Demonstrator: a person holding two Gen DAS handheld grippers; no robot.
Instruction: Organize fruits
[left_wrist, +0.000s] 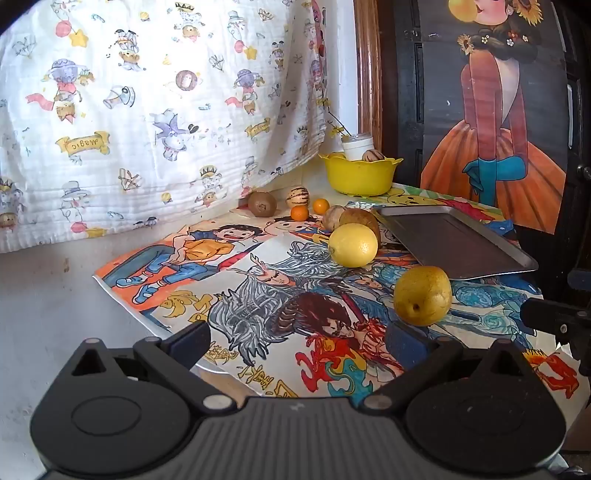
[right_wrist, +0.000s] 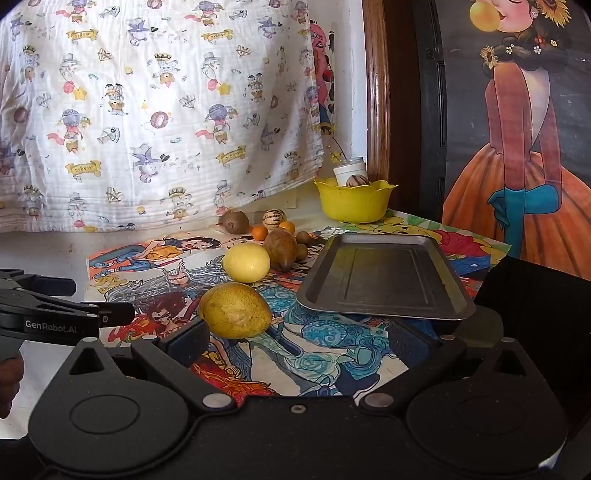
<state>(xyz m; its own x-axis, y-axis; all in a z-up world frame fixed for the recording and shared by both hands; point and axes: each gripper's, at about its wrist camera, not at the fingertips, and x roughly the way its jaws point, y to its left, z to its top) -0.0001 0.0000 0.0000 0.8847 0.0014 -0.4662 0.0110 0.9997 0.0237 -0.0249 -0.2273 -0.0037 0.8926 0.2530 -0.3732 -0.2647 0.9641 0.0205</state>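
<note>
Daylight falls bright and even on both views, washing out the printed cloth (left_wrist: 155, 110) at the back. Fruit throws soft shadows on the drawings. The metal tray (right_wrist: 384, 277) shows a dull sheen. Fisheye bending curves the edges; the corners go black. Focus is sharp.

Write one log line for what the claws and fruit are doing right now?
left claw open, empty | right claw open, empty | pear on mat, nearest | lemon behind | tray empty | bowl at back
</note>
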